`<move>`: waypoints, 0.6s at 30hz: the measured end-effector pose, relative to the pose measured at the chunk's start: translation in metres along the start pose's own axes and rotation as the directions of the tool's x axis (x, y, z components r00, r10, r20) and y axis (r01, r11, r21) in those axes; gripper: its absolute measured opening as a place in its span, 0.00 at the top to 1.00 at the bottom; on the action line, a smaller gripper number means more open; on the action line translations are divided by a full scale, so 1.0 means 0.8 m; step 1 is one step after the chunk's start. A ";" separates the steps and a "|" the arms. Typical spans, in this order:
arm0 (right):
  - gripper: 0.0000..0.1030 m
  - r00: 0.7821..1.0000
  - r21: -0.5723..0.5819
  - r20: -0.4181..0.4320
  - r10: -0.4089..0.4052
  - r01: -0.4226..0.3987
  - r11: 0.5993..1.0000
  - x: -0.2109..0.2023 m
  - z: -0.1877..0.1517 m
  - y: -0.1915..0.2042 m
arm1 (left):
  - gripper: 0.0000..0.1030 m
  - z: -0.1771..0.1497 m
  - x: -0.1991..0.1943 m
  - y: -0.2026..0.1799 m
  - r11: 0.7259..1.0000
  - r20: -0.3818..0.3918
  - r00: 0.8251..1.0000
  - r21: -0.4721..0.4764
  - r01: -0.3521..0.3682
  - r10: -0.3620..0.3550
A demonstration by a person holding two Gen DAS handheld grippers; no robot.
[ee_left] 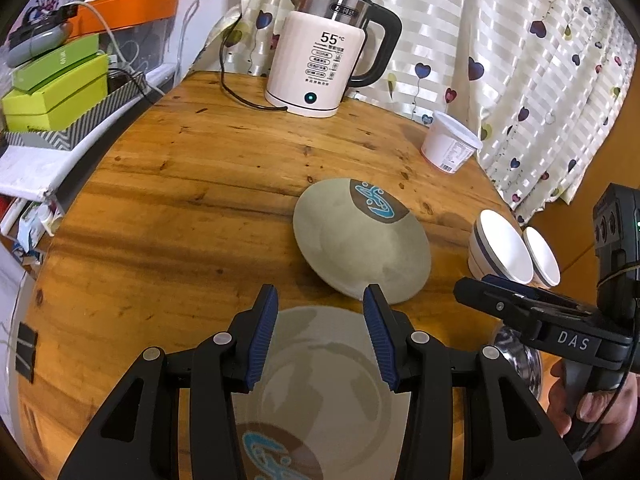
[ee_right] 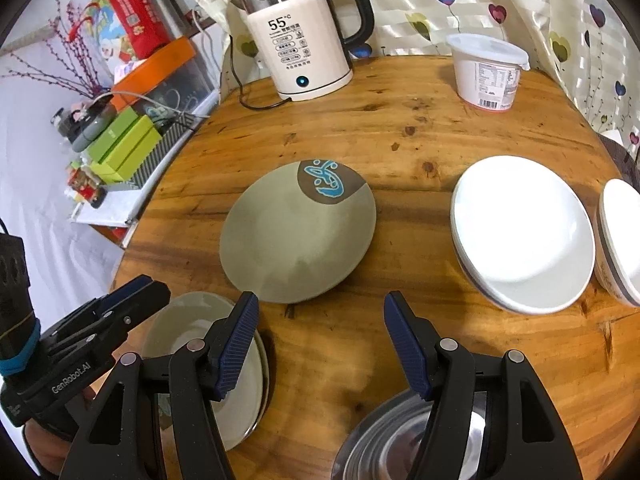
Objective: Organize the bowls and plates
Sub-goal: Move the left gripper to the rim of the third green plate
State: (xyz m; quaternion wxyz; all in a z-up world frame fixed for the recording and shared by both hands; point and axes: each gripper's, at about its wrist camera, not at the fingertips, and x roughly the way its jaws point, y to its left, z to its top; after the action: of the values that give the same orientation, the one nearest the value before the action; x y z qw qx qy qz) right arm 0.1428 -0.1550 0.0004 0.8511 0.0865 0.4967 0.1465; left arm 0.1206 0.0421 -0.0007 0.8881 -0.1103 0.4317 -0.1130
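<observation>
A grey-green plate with a blue-and-brown motif (ee_left: 360, 240) (ee_right: 298, 232) lies in the middle of the round wooden table (ee_left: 180, 200) (ee_right: 400, 120). A second matching plate (ee_left: 320, 380) (ee_right: 236, 360) lies near the front edge, under my open, empty left gripper (ee_left: 320, 312) (ee_right: 120, 304). My right gripper (ee_right: 320, 320) (ee_left: 480, 292) is open and empty, above bare wood. A steel bowl (ee_right: 400, 440) (ee_left: 520, 360) sits below it. A large white bowl (ee_right: 524, 232) (ee_left: 500, 248) and a smaller white bowl (ee_right: 620, 240) (ee_left: 542, 256) stand at the right.
A white electric kettle (ee_left: 320, 60) (ee_right: 304, 40) with its cord stands at the back. A white lidded tub (ee_left: 450, 142) (ee_right: 486, 72) stands at the back right. Green boxes and clutter (ee_left: 56, 88) (ee_right: 124, 144) are left of the table. A curtain (ee_left: 520, 60) hangs behind.
</observation>
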 end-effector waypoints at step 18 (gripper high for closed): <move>0.36 0.998 0.026 -0.046 -0.035 0.036 0.999 0.038 0.026 -0.008 | 0.56 0.042 0.058 0.008 1.000 -0.068 0.998 -0.016 0.003 -0.004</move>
State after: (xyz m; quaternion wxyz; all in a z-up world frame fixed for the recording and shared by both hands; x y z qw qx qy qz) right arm 0.1759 -0.1510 -0.0166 0.8407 0.0854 0.5195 0.1266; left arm 0.1758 0.0381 -0.0165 0.8717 -0.1141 0.4625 -0.1151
